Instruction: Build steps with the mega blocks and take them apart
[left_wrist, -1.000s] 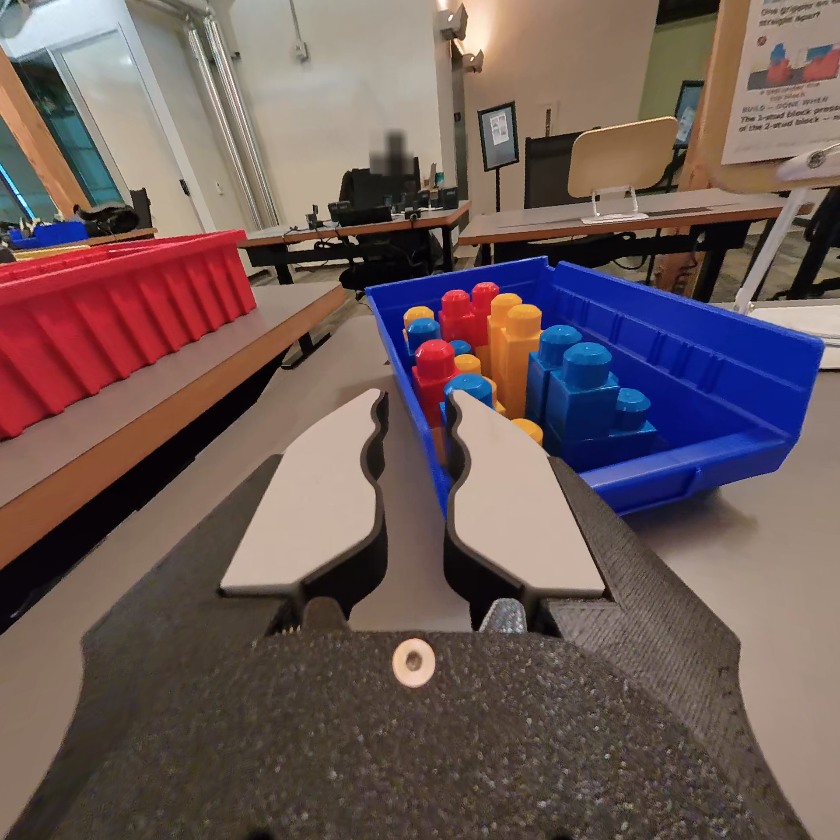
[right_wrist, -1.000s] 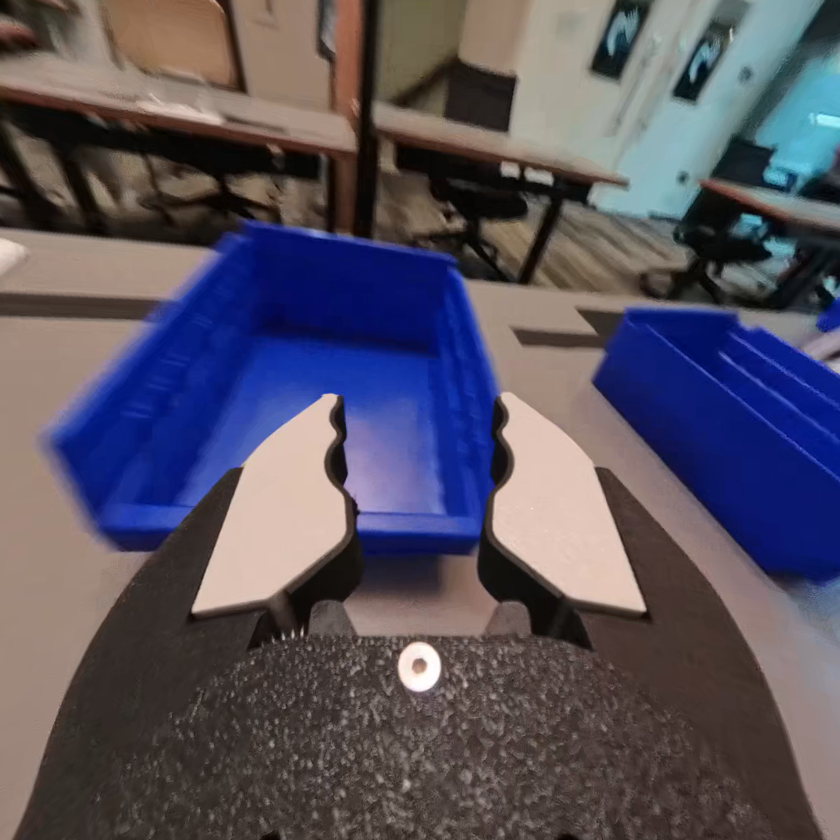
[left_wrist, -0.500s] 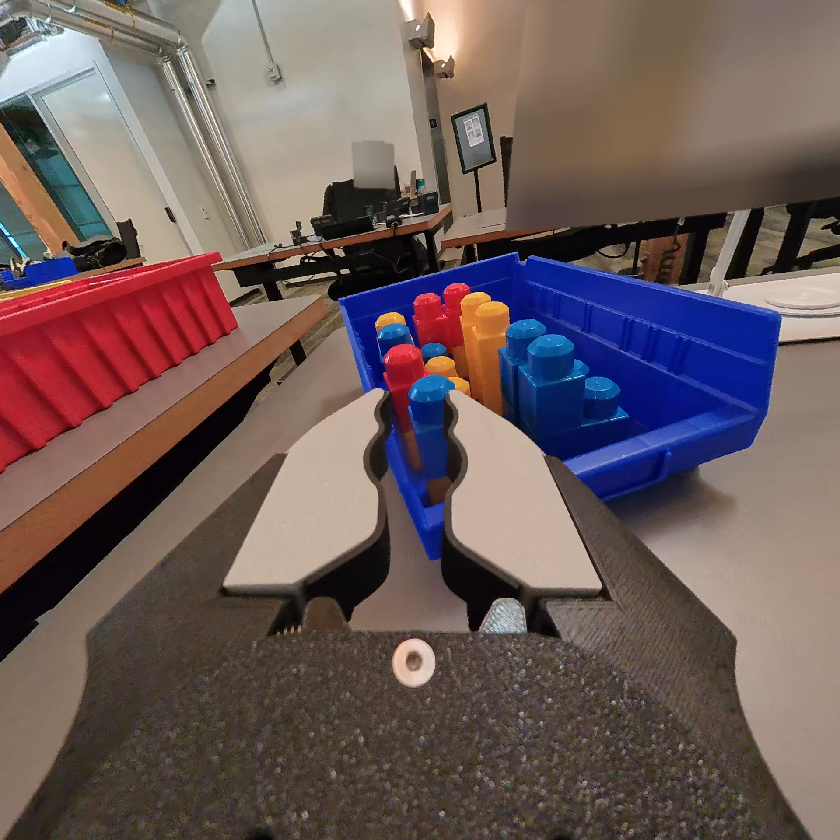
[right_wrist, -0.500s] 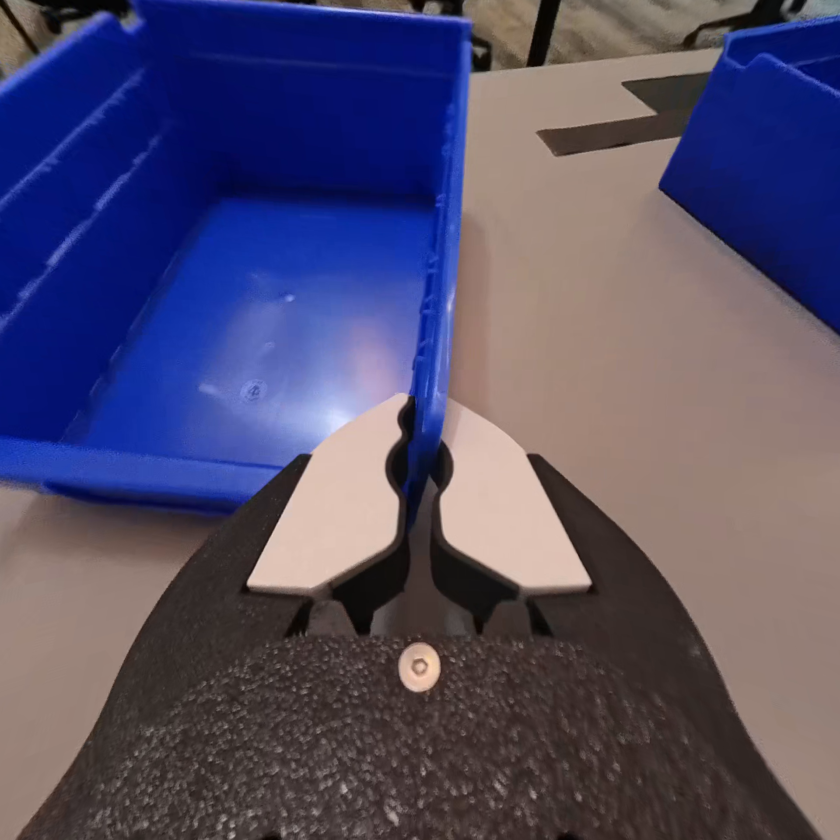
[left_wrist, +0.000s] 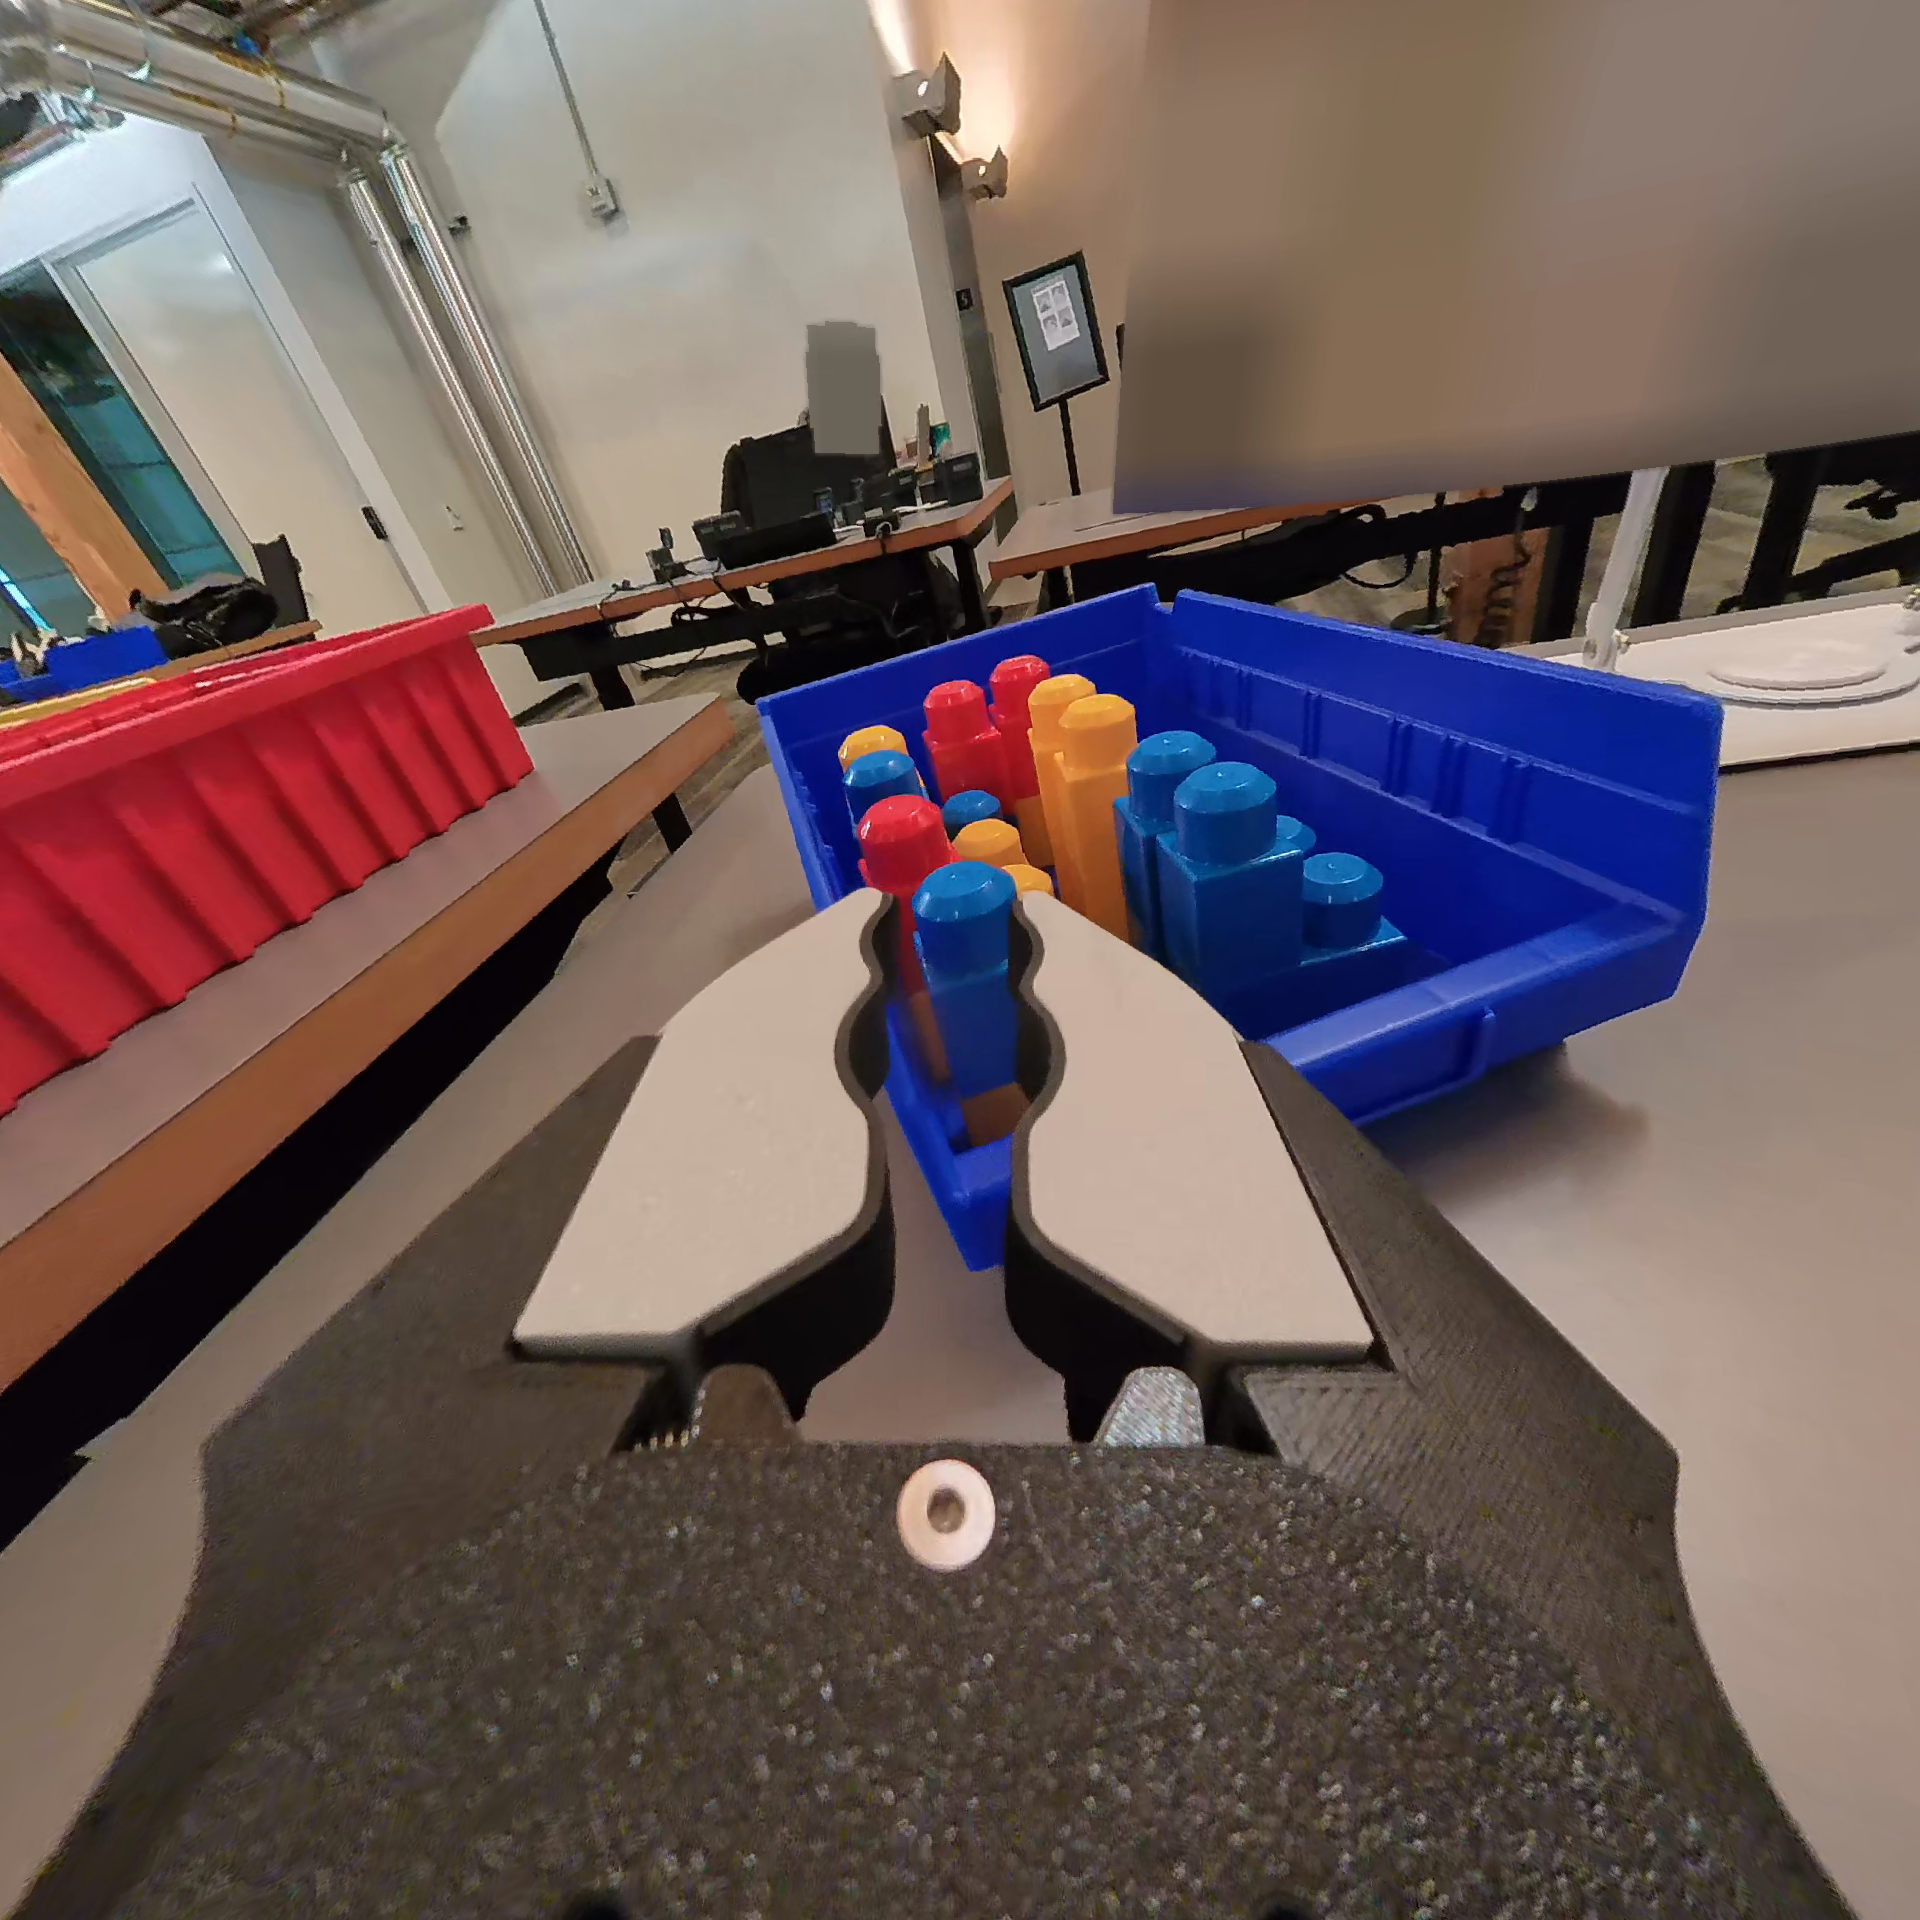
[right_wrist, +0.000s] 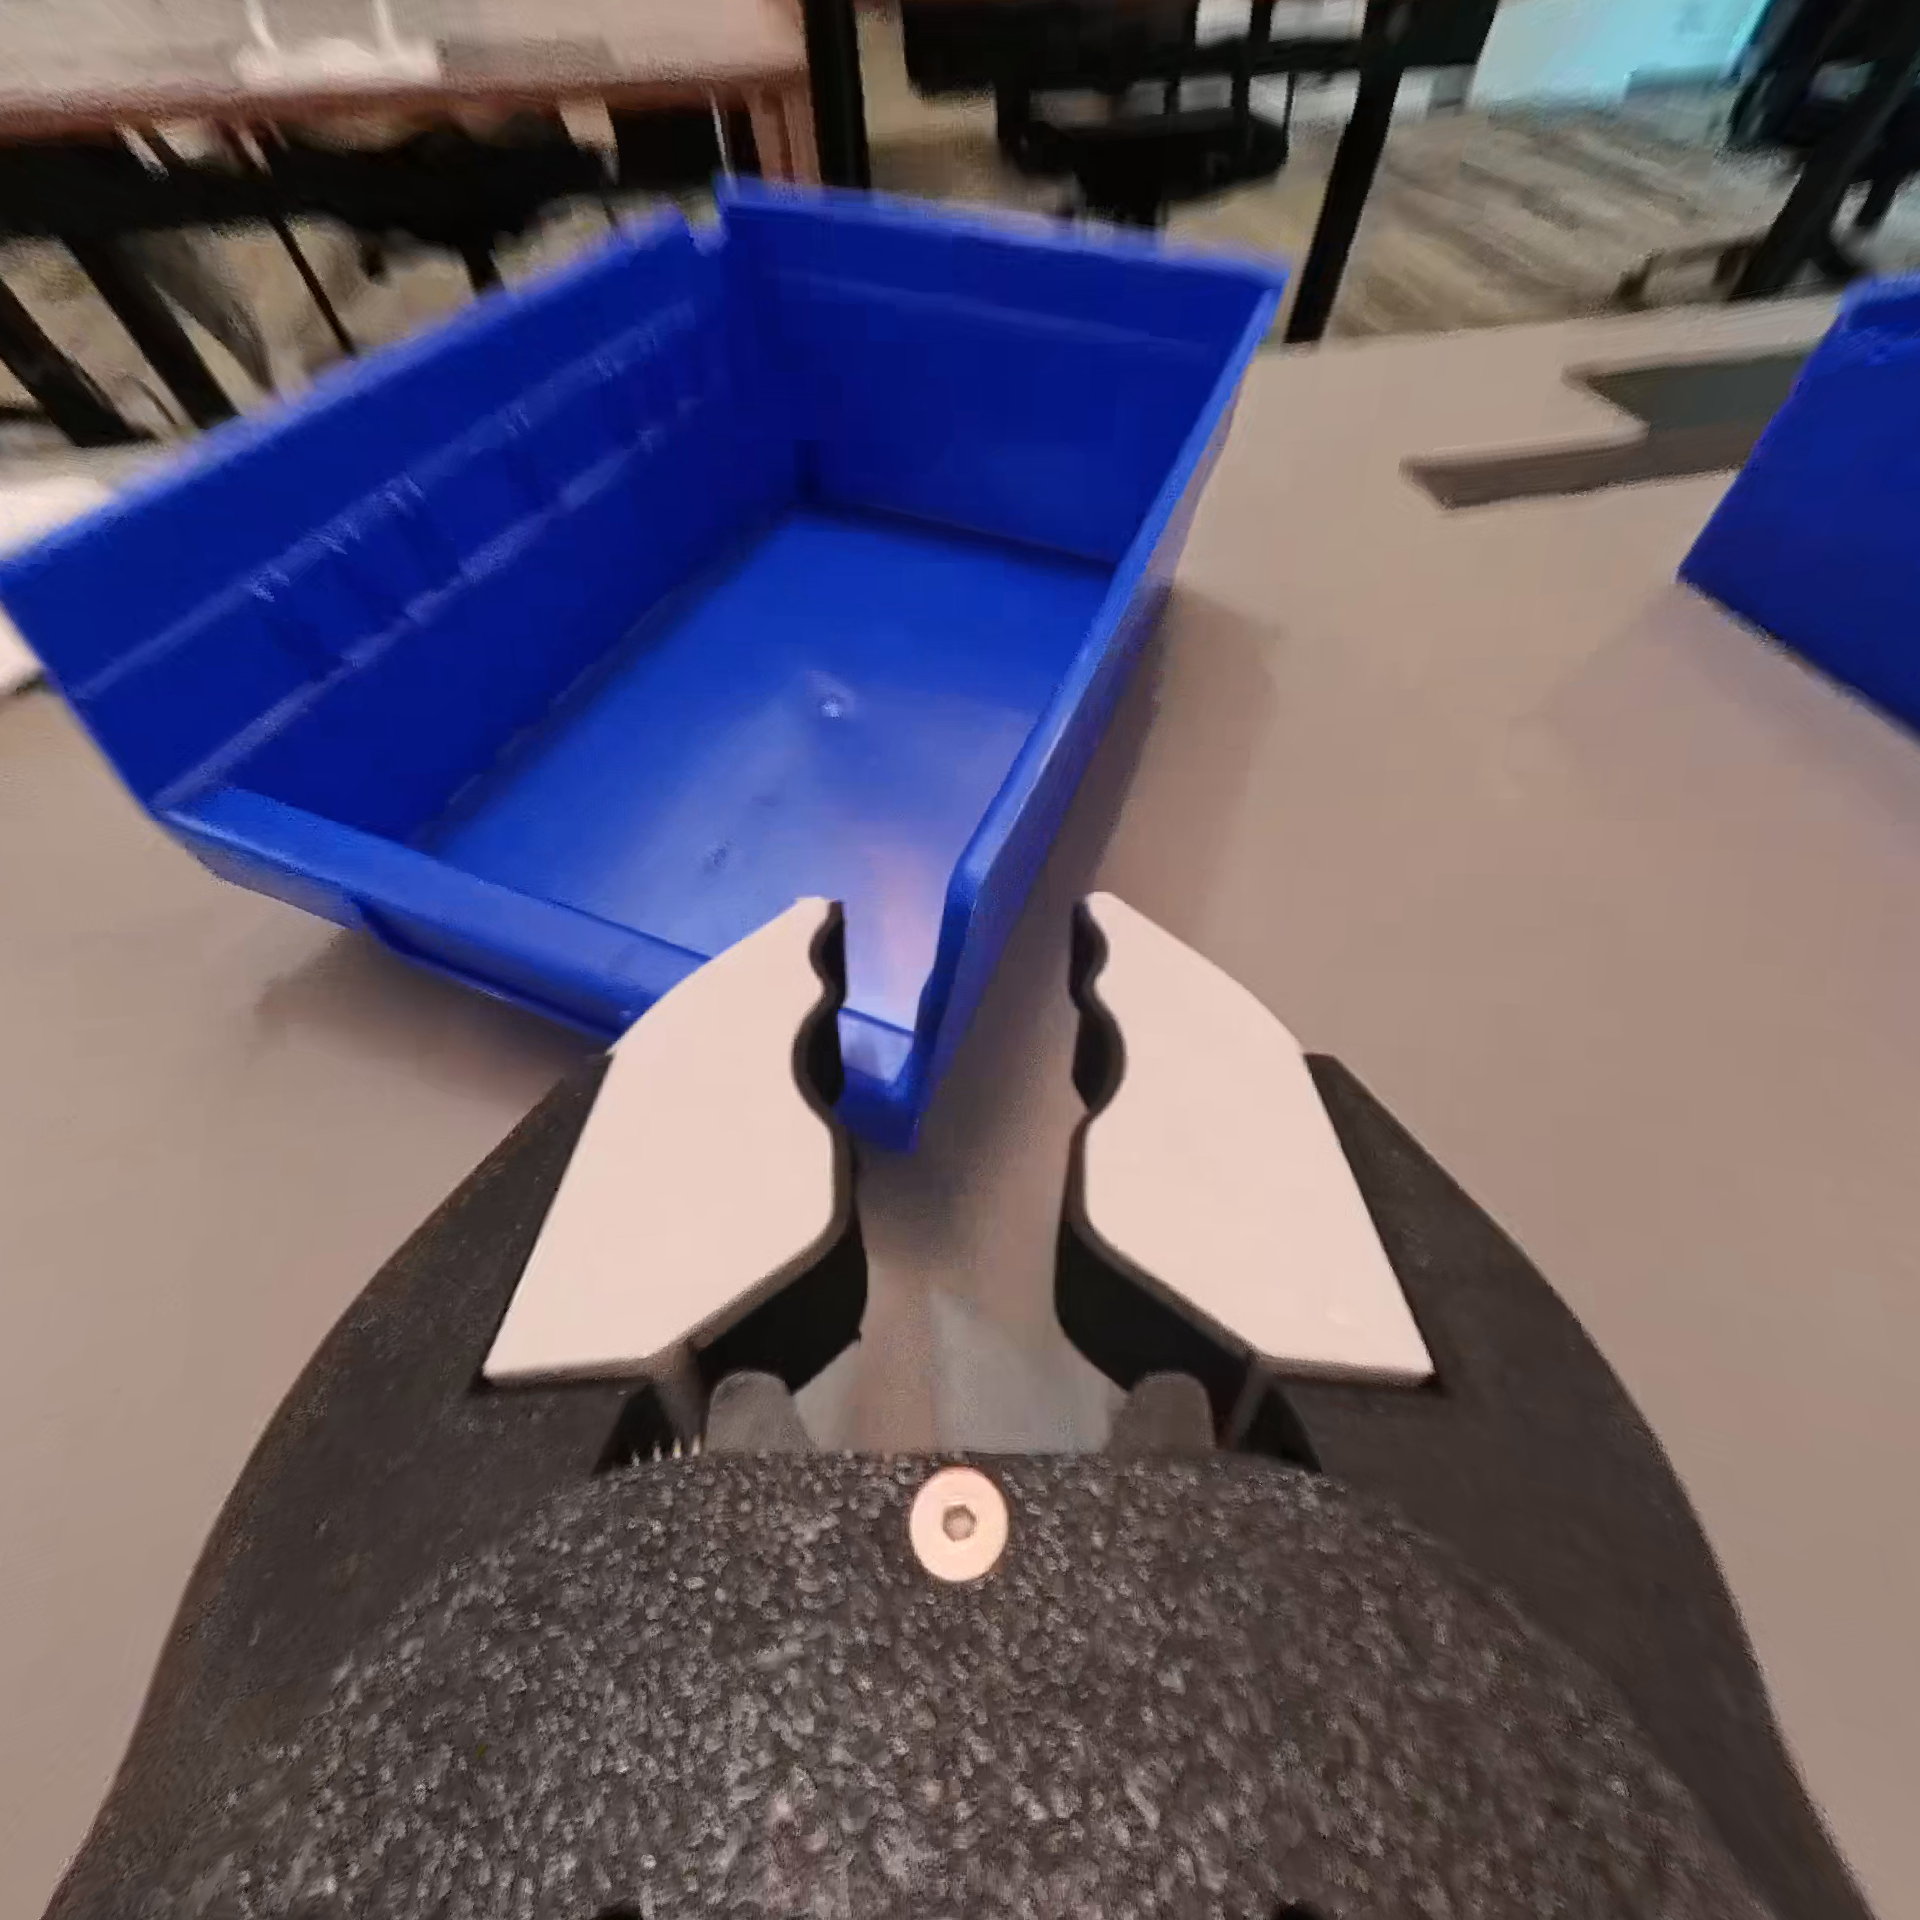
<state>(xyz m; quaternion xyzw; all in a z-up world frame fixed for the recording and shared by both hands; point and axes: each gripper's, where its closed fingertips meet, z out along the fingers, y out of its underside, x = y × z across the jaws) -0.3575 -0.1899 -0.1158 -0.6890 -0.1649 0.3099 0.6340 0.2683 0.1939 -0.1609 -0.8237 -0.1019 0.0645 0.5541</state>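
Blue bin (right_wrist: 1049, 748) corner between spread right gripper (right_wrist: 956, 925) fingers.

in the left wrist view the left gripper (left_wrist: 951, 914) covers the near corner of the blue bin (left_wrist: 1455, 727), and whether its fingers (left_wrist: 1122, 1122) touch the blue block (left_wrist: 966, 966) between them cannot be told. the red bin (left_wrist: 239, 810) runs off the left edge. in the right wrist view a second blue bin (right_wrist: 1829, 540) is cut by the right edge, and the desks behind are smeared with blur.
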